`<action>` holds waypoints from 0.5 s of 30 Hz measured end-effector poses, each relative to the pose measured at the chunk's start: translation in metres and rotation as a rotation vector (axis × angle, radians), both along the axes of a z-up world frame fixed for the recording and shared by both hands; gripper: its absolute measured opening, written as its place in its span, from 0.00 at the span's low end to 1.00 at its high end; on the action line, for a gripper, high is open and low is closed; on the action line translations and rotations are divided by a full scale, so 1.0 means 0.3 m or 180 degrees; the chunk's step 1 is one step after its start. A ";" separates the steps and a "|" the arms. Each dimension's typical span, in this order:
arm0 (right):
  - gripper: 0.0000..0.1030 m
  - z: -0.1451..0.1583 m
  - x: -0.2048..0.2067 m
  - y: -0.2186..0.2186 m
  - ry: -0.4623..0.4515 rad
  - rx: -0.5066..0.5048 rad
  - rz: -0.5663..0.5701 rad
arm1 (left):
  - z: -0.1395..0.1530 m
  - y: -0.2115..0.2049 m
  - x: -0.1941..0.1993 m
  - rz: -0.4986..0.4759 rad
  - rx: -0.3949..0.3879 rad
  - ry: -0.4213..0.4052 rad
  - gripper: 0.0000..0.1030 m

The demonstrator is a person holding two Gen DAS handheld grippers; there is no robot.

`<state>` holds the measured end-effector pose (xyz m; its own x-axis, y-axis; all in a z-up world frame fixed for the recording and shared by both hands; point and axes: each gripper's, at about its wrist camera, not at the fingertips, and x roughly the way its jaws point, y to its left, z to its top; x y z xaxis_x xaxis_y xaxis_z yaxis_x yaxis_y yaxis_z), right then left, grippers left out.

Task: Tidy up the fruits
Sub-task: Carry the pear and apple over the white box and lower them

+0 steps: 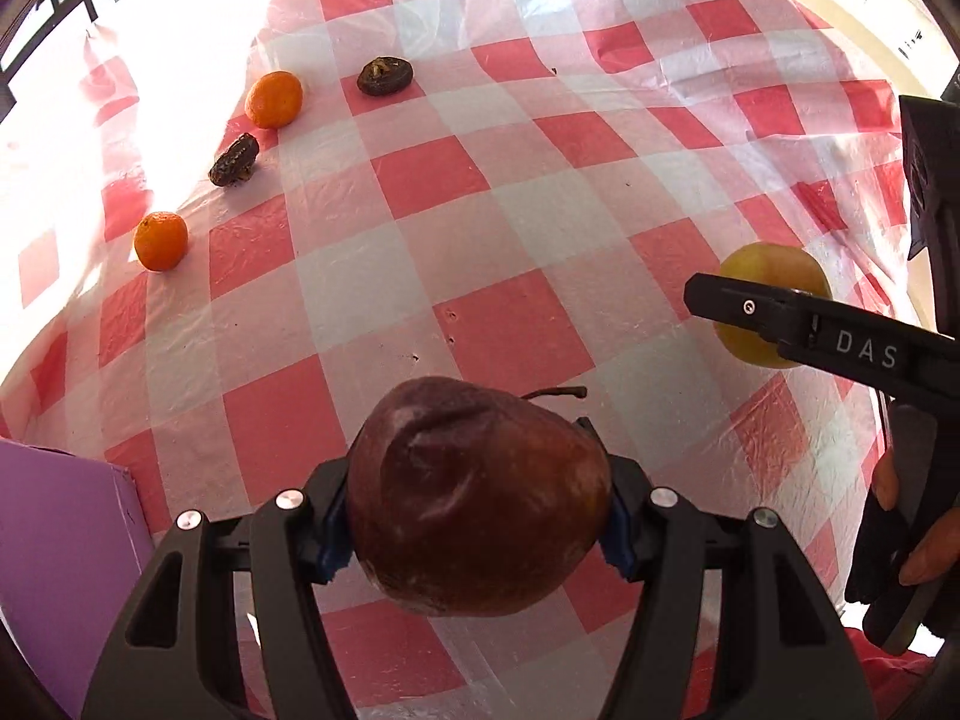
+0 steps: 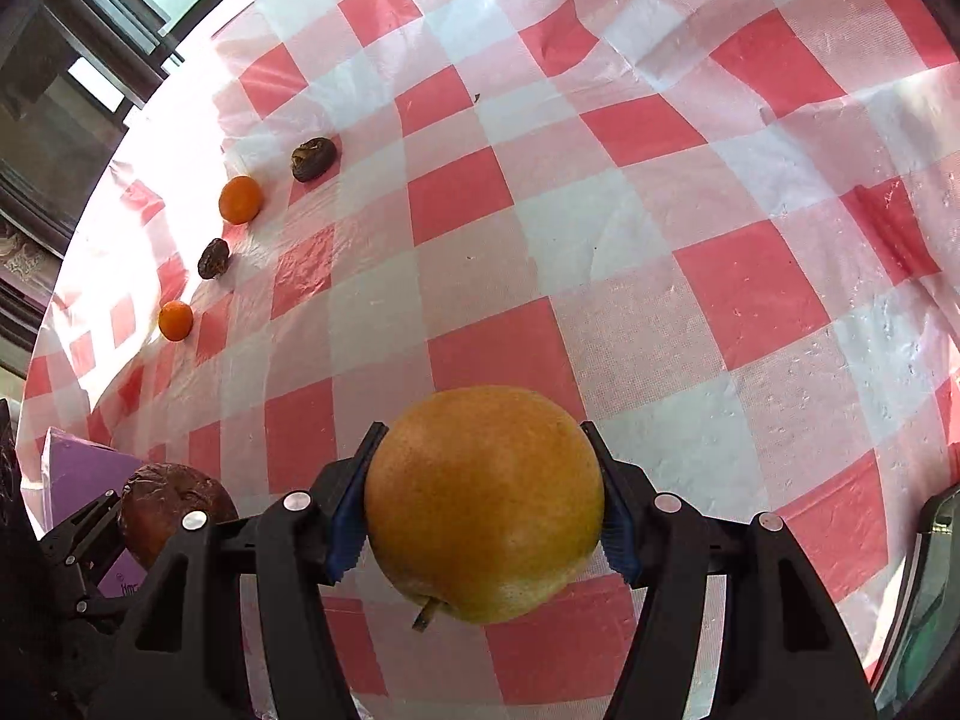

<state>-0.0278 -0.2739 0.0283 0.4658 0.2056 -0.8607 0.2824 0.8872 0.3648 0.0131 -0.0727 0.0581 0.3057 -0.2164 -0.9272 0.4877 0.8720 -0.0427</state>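
My left gripper [image 1: 477, 510] is shut on a dark red-brown pear [image 1: 474, 498] and holds it above the checked cloth; the pear also shows in the right wrist view [image 2: 174, 504]. My right gripper [image 2: 483, 510] is shut on a yellow-orange pear [image 2: 486, 504], stem pointing down; that pear [image 1: 774, 276] shows in the left wrist view behind the right gripper's black finger [image 1: 780, 315]. Two small oranges [image 1: 274, 99] [image 1: 160, 240] and two dark shrivelled fruits [image 1: 385, 76] [image 1: 234, 159] lie on the cloth at the far left.
A red-and-white checked tablecloth [image 1: 540, 192] covers the table. A purple box [image 1: 54, 570] stands at the near left, also in the right wrist view [image 2: 78, 474]. Windows are at the far left beyond the table edge [image 2: 120, 12].
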 end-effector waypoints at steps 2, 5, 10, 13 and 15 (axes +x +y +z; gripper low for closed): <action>0.60 0.013 -0.025 0.037 0.0015 0.0019 0.0016 | 0.030 0.023 -0.041 0.0020 -0.0082 -0.0026 0.61; 0.59 0.043 -0.058 0.086 0.0006 0.0046 0.0037 | 0.095 0.068 -0.089 0.0027 -0.0238 -0.0108 0.61; 0.60 0.105 -0.096 0.196 -0.0099 0.0004 0.0155 | 0.214 0.193 -0.157 0.0135 -0.0513 -0.0287 0.61; 0.60 0.152 -0.117 0.276 -0.0204 -0.0035 0.0302 | 0.271 0.280 -0.191 0.0238 -0.0648 -0.0403 0.61; 0.59 0.183 -0.128 0.333 -0.0275 -0.0050 0.0425 | 0.310 0.345 -0.217 0.0299 -0.0697 -0.0503 0.61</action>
<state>-0.0662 -0.1740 0.0832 0.5076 0.2574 -0.8222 0.1298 0.9206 0.3683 -0.0520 0.0306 0.1510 0.4709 -0.3702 -0.8007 0.4207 0.8921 -0.1650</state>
